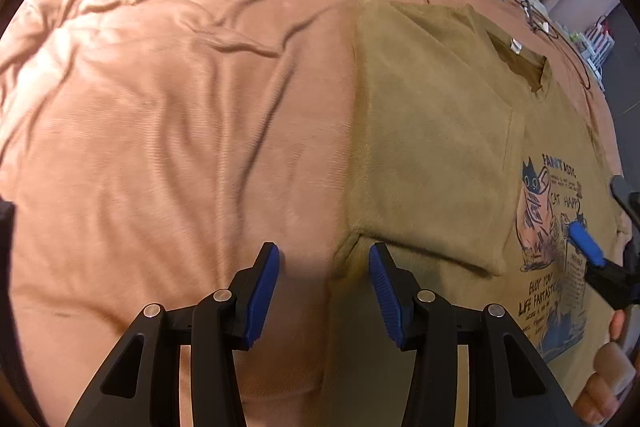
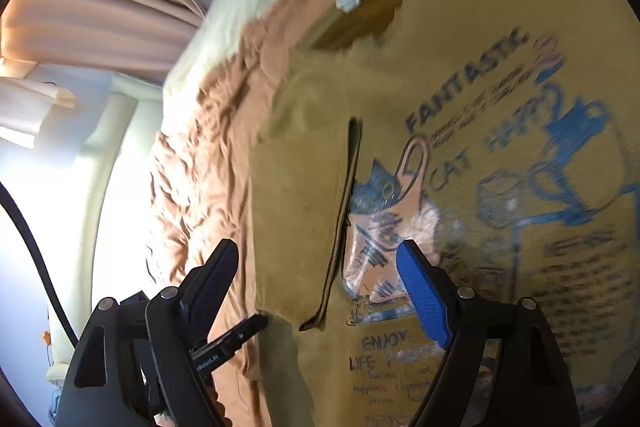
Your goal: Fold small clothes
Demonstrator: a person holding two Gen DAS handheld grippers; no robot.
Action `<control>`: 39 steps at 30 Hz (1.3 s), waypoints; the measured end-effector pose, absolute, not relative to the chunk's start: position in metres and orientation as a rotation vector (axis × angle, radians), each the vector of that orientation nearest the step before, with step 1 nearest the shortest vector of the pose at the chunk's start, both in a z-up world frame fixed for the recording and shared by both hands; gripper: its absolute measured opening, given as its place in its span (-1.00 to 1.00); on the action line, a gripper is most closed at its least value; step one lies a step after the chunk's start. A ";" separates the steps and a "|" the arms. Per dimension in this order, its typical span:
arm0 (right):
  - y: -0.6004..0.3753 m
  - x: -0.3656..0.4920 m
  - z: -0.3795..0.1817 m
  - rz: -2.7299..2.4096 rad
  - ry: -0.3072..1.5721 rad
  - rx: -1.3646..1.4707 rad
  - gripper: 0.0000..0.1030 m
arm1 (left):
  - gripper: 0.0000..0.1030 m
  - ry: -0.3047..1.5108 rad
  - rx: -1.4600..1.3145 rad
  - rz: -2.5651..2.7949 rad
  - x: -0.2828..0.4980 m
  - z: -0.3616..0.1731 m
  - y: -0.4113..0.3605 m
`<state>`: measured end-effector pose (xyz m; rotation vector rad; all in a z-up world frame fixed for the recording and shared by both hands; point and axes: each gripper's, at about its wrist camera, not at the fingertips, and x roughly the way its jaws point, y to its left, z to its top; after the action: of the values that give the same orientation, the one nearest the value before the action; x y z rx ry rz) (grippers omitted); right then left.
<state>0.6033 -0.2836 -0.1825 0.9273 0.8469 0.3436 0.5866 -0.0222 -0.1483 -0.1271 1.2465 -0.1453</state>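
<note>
The left claw (image 1: 323, 269) hangs wide open, empty, just over the folded edge of the olive T-shirt (image 1: 432, 155), which lies flat on the wrinkled orange bedsheet (image 1: 180, 107). Its sleeve side is folded inward. The right claw (image 2: 316, 267) gapes open above the cat print (image 2: 400, 219).

Bed covered with a rumpled peach-brown sheet (image 1: 168, 131), creases running across it. An olive T-shirt (image 1: 432, 147) lies flat on the sheet, print side up (cat graphic, blue lettering), one sleeve folded in over the chest. Beyond the sheet's far edge, a pale cover (image 2: 224, 27), possibly a second blanket; view blurred there.
</note>
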 end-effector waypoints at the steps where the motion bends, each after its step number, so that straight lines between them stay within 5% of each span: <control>1: -0.289 0.600 -0.181 0.362 0.841 0.935 0.56 | -0.04 1.237 -0.133 -0.146 0.583 -0.144 -0.021; 13: -0.337 0.541 -0.160 0.226 0.779 0.851 0.56 | -0.04 1.159 -0.158 -0.151 0.558 -0.094 -0.030; 26: -0.410 0.486 -0.139 0.126 0.654 0.894 0.56 | 0.48 1.072 -0.133 -0.196 0.544 -0.057 -0.088; 39: -0.494 0.469 -0.182 0.024 0.506 1.071 0.56 | 0.52 1.058 -0.107 -0.300 0.565 -0.066 -0.188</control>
<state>0.4693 -0.4940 -0.1820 1.0713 0.5061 0.0242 0.5653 -0.1878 -0.0661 -0.1074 1.0577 -0.3004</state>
